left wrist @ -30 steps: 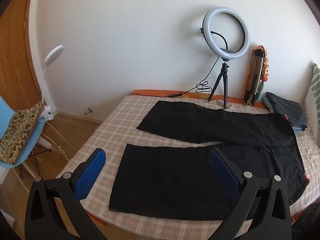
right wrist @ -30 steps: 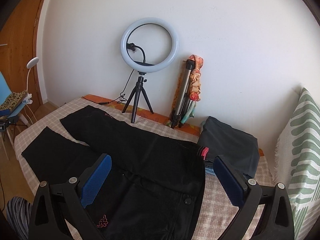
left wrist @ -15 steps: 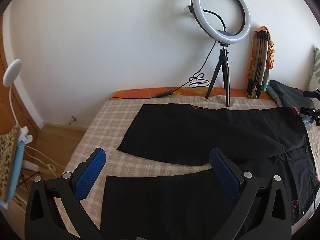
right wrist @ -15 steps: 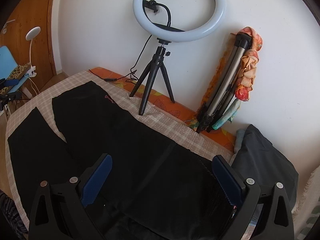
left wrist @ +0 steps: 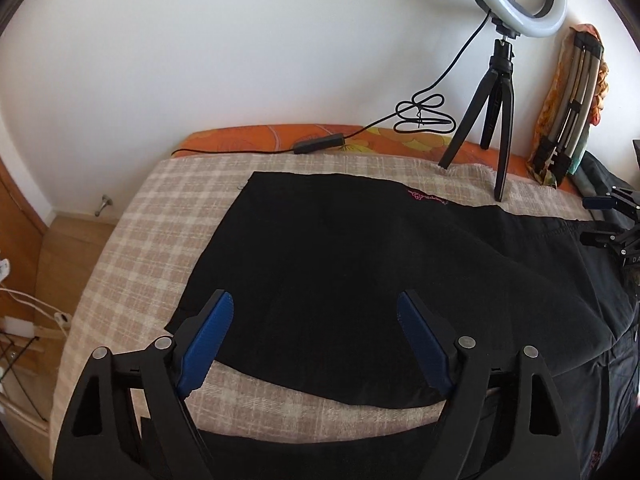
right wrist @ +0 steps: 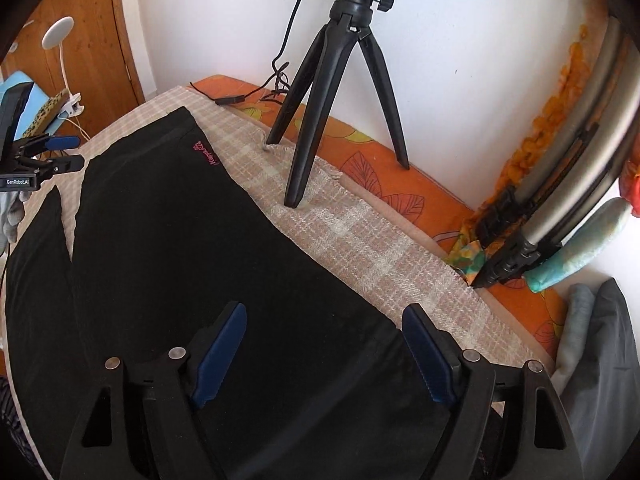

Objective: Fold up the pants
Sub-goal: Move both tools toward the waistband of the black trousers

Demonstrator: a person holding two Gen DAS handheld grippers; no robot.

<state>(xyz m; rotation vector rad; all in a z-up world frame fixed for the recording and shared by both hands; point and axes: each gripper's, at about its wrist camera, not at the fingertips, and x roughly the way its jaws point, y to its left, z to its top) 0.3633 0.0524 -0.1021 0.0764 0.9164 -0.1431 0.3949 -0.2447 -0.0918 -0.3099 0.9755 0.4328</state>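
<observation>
Both tools are low over the black pants (left wrist: 340, 264), which lie spread flat on the checked blanket (left wrist: 132, 240) covering the bed, legs parted in a narrow V. The left gripper (left wrist: 312, 344) is spread wide with nothing between its blue pads (left wrist: 206, 346), poised above the far leg near its hem; the right gripper (right wrist: 320, 352) is just as wide and just as empty, over the same leg up toward the waist end. The trouble looks likely to come from the grab itself: pinch only the top layer and the leg could peel apart and drag crooked, and a pinch too deep could bring the blanket along too. The ring-light tripod (right wrist: 320, 92) stands on the blanket just beside that far edge, so a careless lift could snag its foot and topple it. The long axis runs across the bed, roughly parallel to the wall: hems toward the left gripper's side, waistband toward the right, near the folded grey clothes (right wrist: 600, 352).
</observation>
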